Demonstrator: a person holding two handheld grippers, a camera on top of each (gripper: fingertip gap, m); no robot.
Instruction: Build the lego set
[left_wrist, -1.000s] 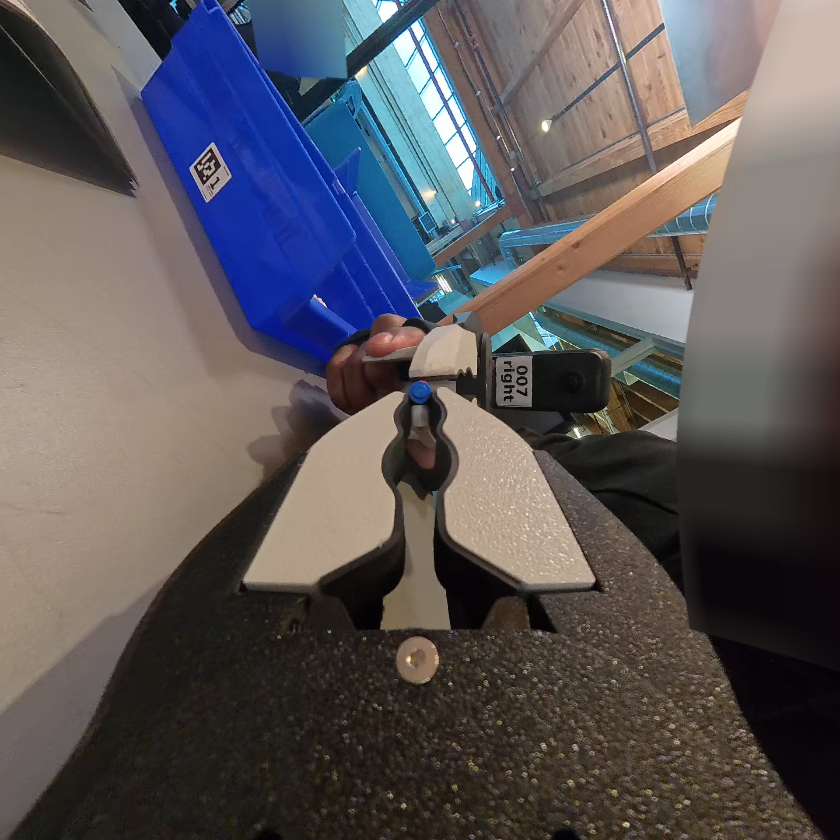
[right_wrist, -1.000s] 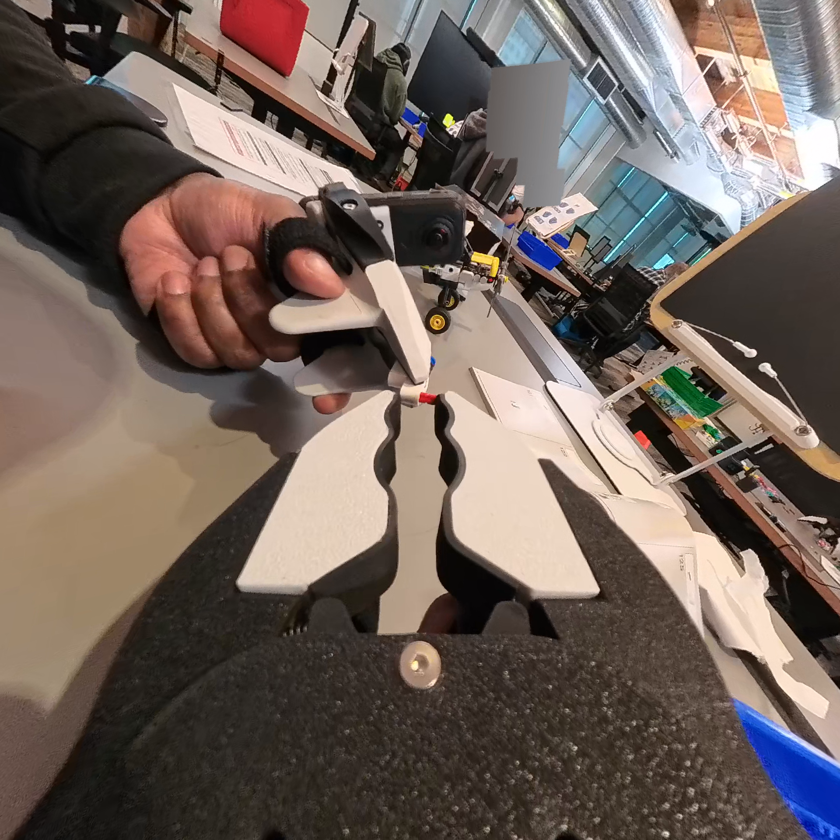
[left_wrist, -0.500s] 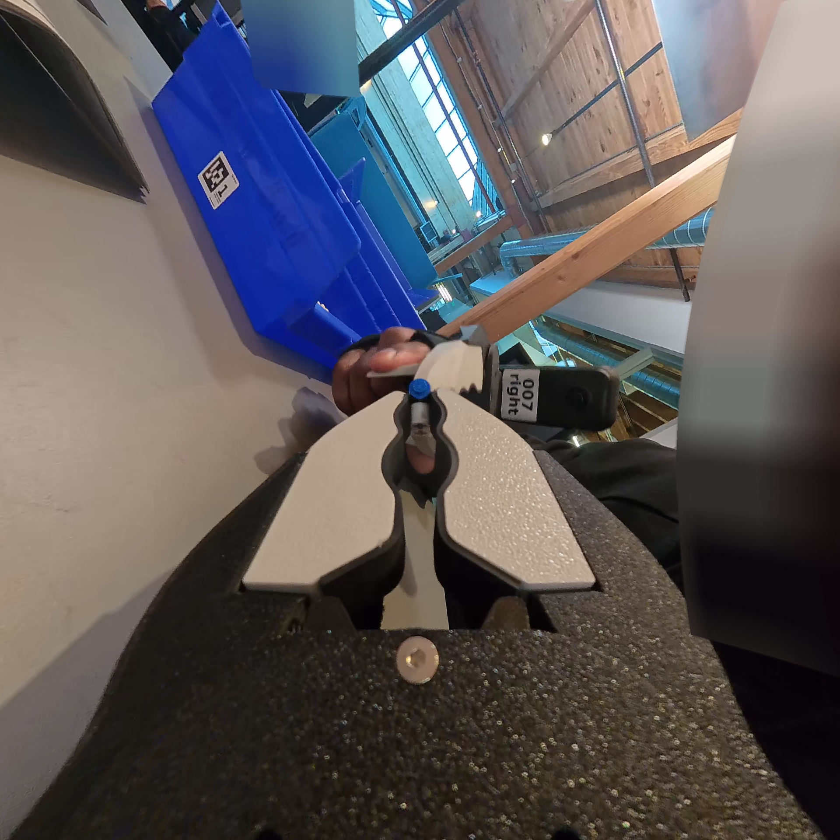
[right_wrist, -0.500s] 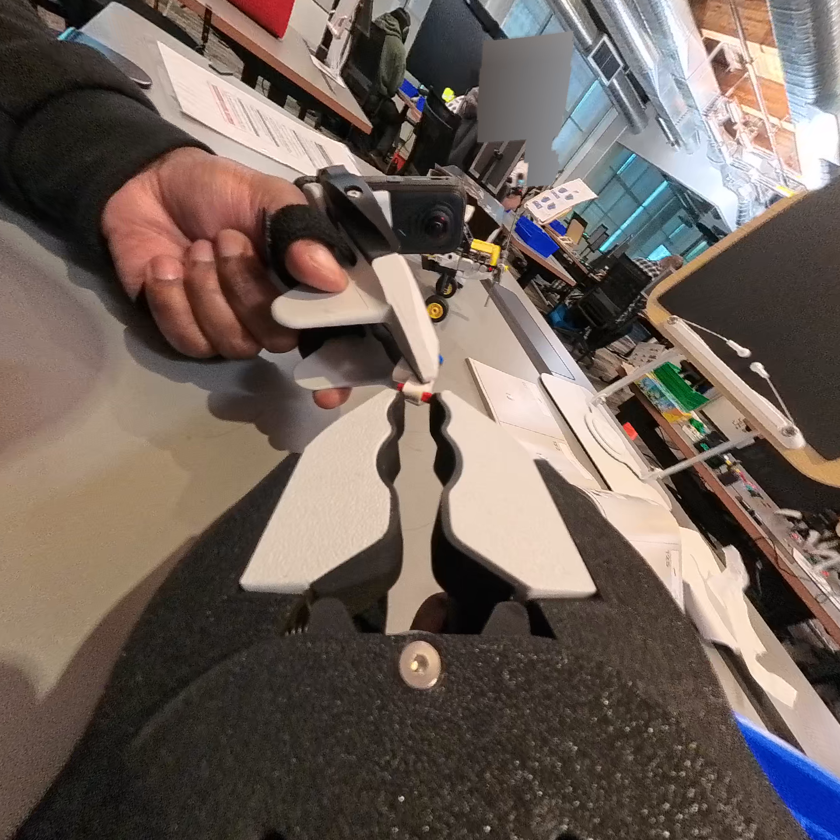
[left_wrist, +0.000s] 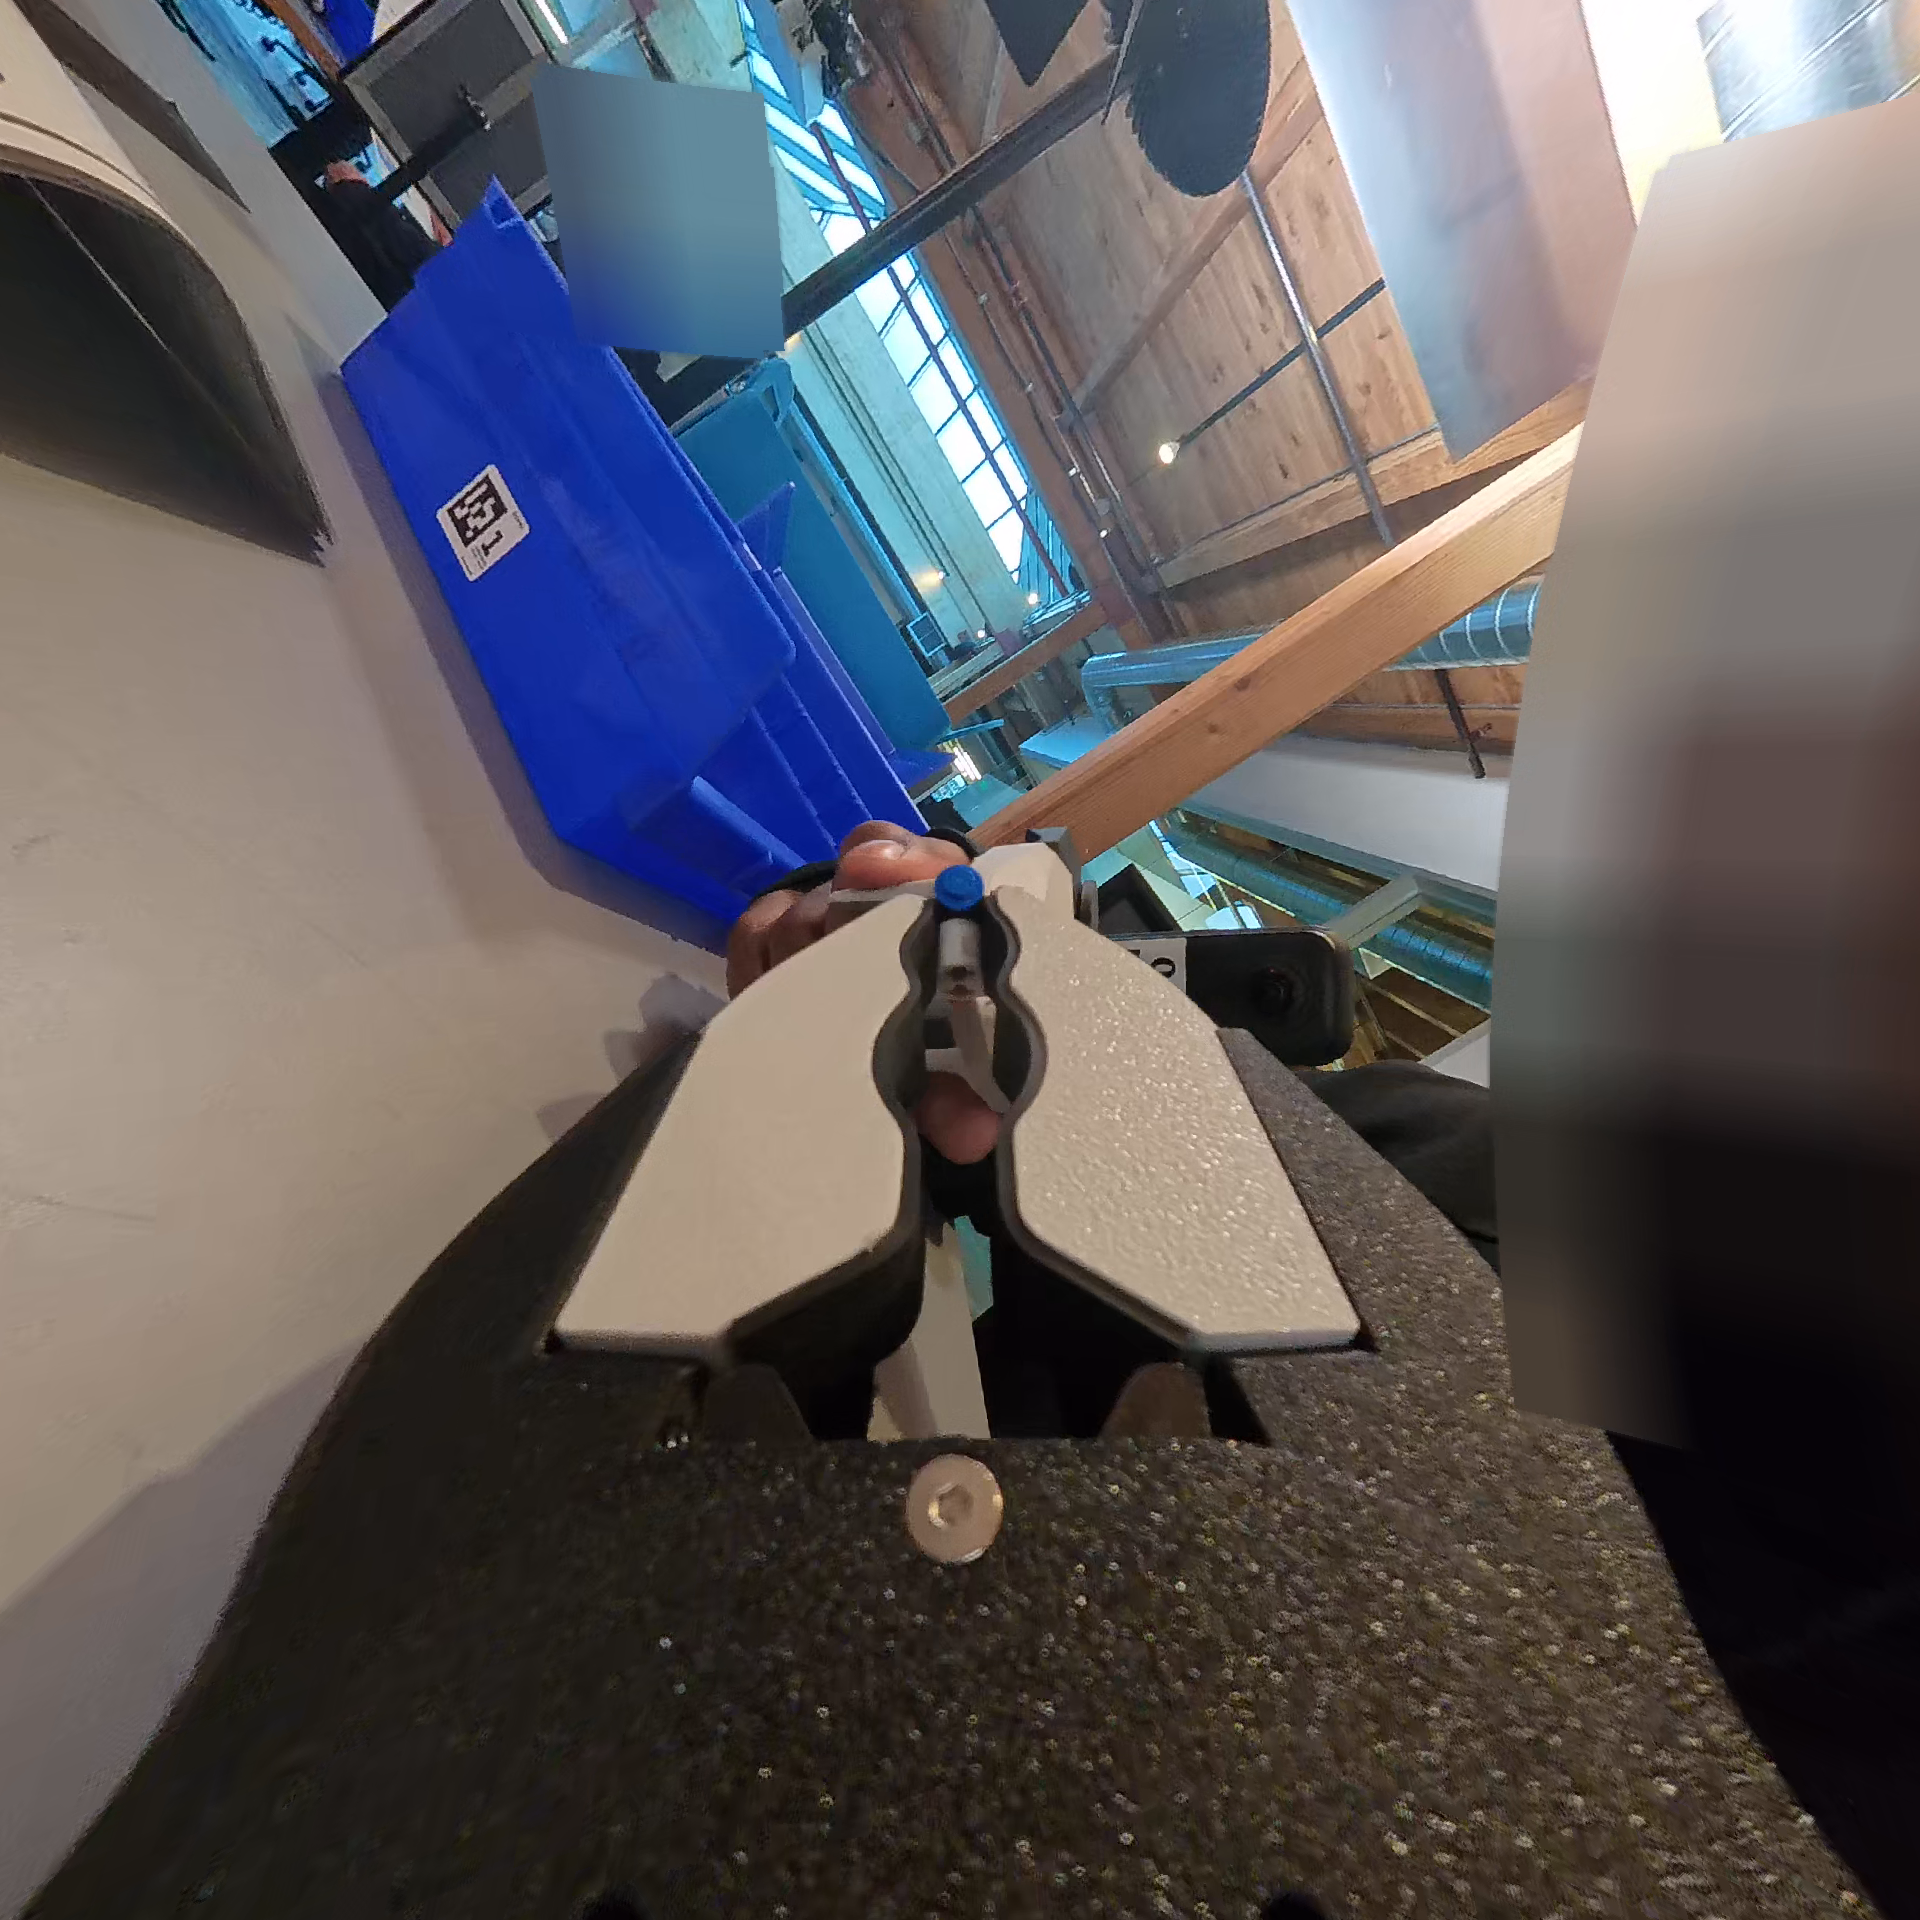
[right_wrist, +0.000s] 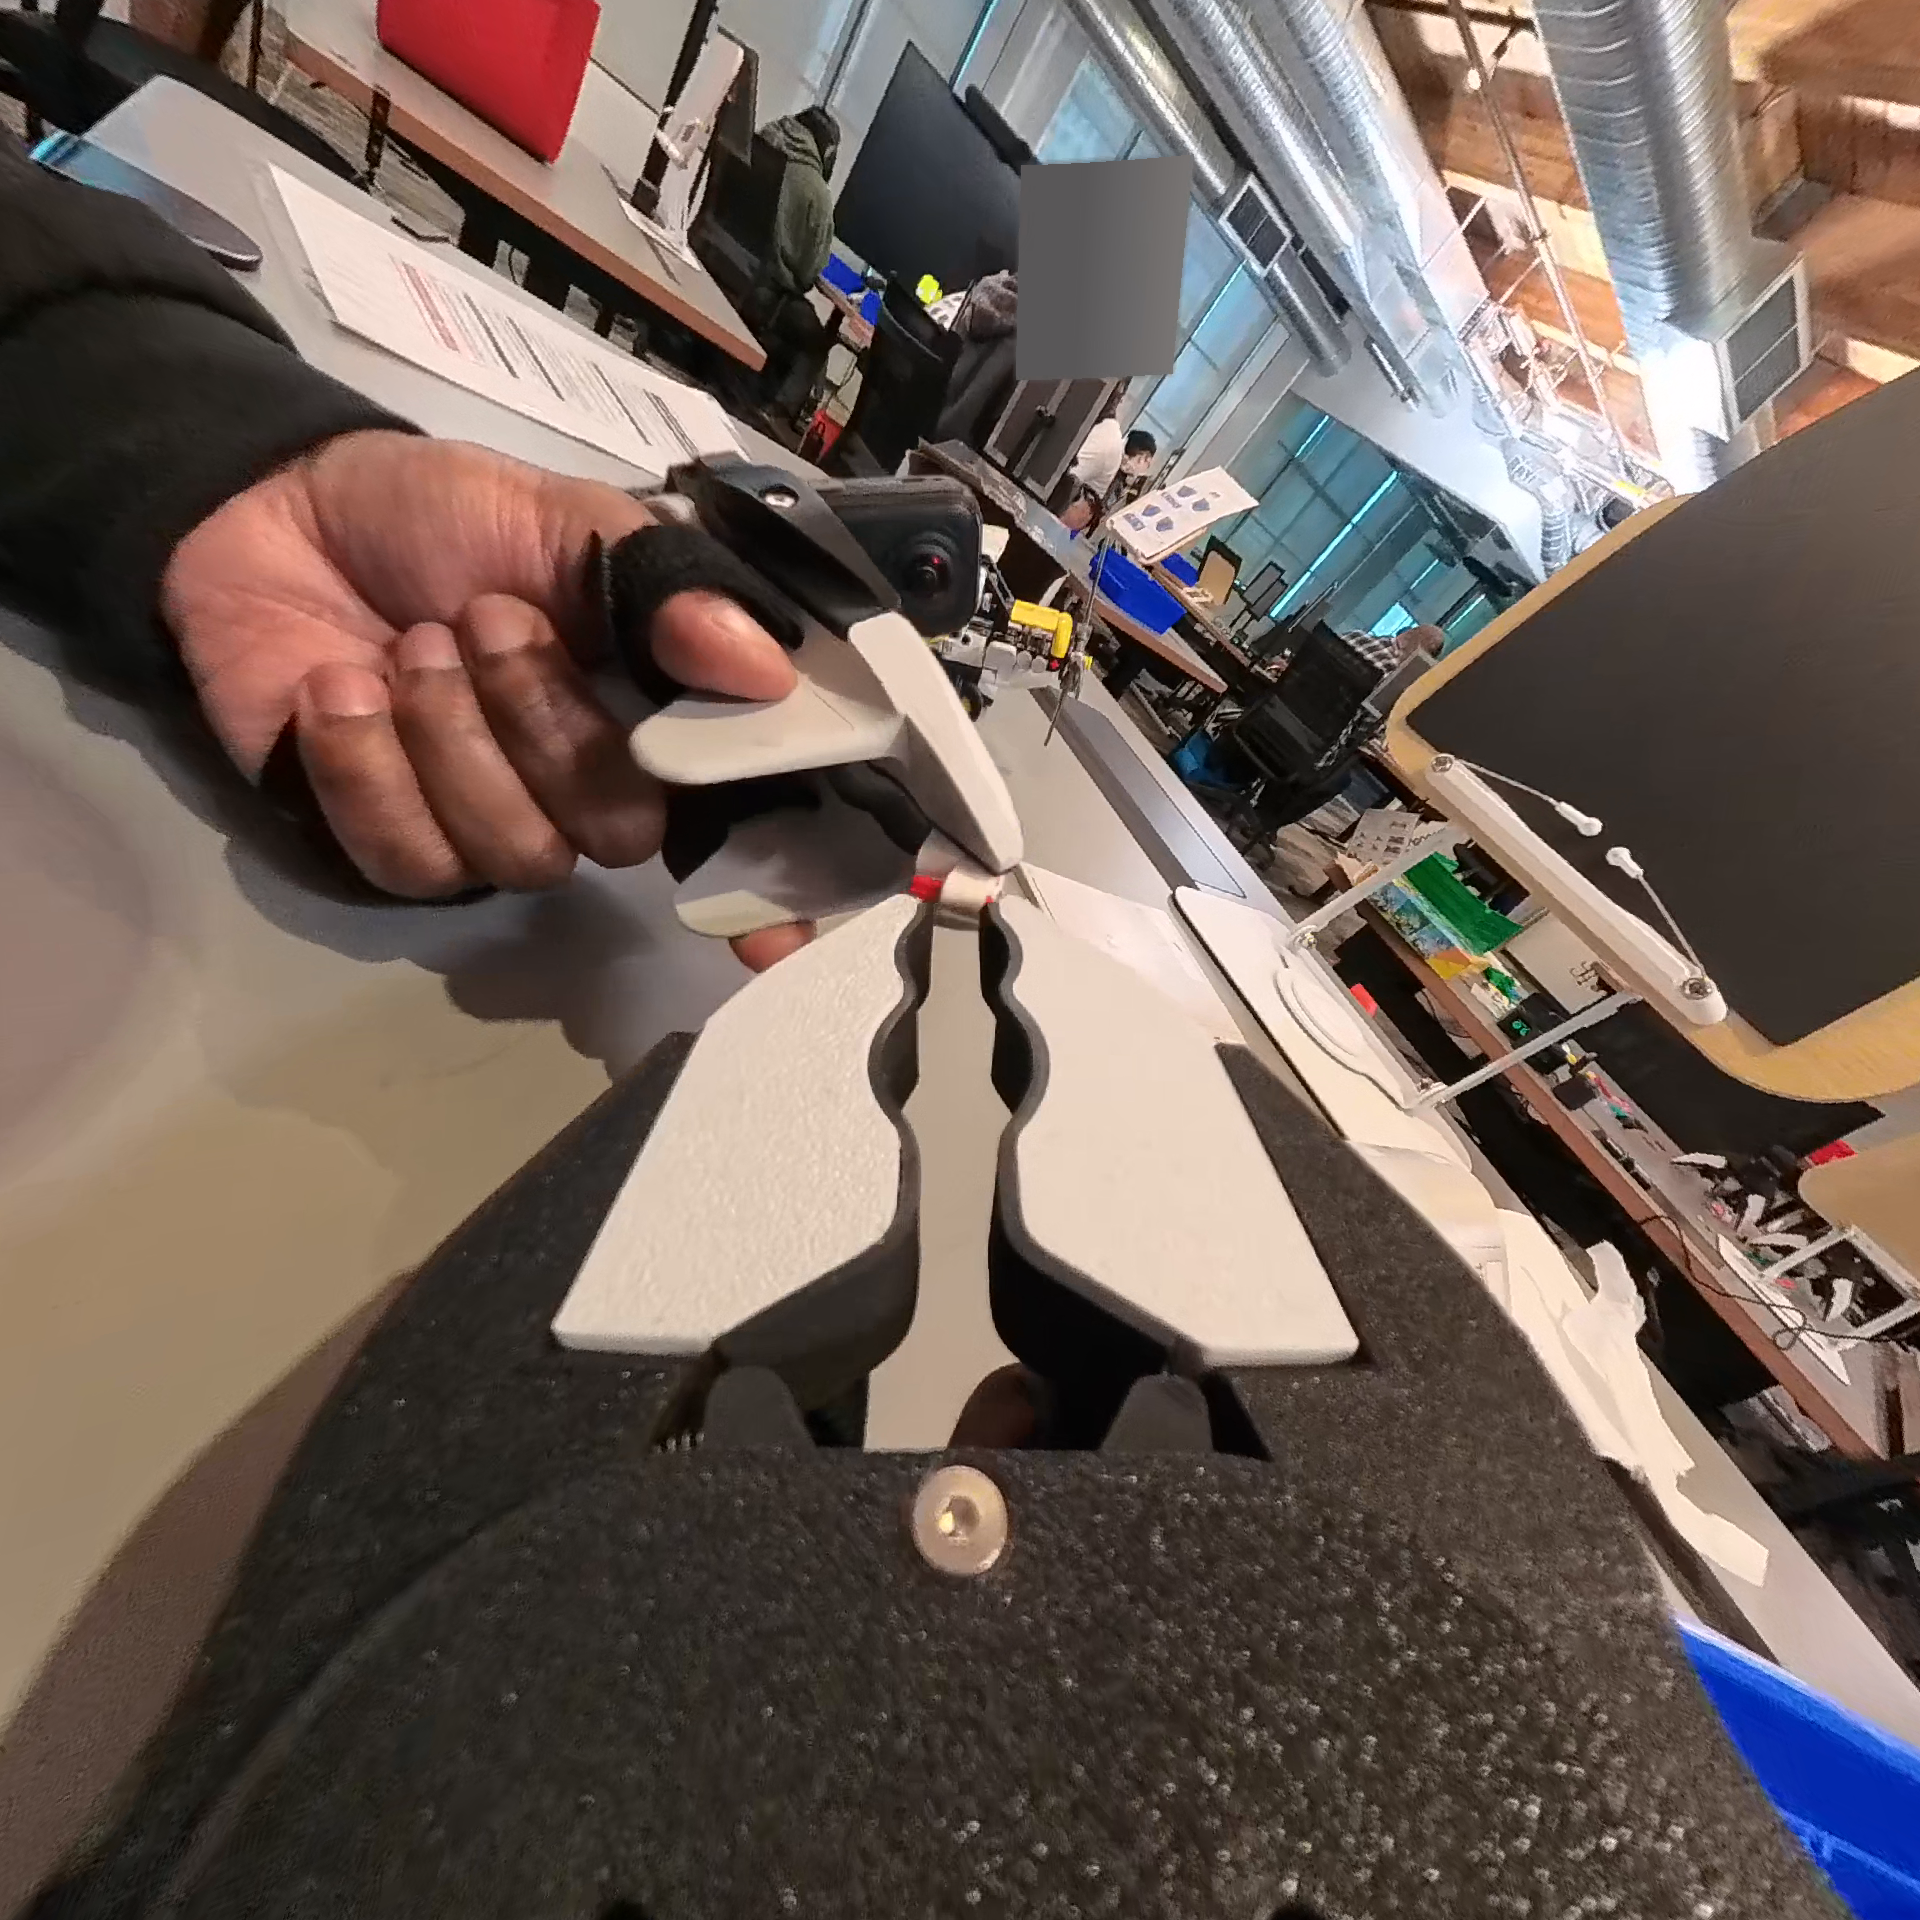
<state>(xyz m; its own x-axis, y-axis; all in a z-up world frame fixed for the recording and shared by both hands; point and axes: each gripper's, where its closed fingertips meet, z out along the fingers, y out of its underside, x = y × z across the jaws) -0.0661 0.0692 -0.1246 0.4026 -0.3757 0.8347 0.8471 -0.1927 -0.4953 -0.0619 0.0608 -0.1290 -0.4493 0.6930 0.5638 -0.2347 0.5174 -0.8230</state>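
Observation:
In the left wrist view my left gripper (left_wrist: 958, 920) is shut on a small grey-white piece (left_wrist: 961, 951) with a round blue cap (left_wrist: 957, 886) at its tip. The right gripper (left_wrist: 1029, 878) sits just behind it, held by a hand. In the right wrist view my right gripper (right_wrist: 956, 920) has closed on the same small white piece (right_wrist: 961, 890), which has a red end (right_wrist: 923, 886). Both its fingertips (right_wrist: 902, 920) touch the piece. The left gripper (right_wrist: 987, 862) comes in from the upper left and pinches the piece from above. Both grippers hover over the grey table (right_wrist: 312, 1091).
A blue bin (left_wrist: 603, 582) lies on the table beyond the left gripper, and its corner shows in the right wrist view (right_wrist: 1808, 1766). Printed paper (right_wrist: 499, 343), white flat sheets (right_wrist: 1122, 956) and a small toy vehicle (right_wrist: 1029, 623) lie farther off. A dark board (right_wrist: 1662, 727) stands at the right. Left and right tips are no more than a few centimetres apart.
The right gripper's jaws narrowed and came together on the small white piece held by the left gripper. The left gripper stayed shut on it and shifted slightly closer.

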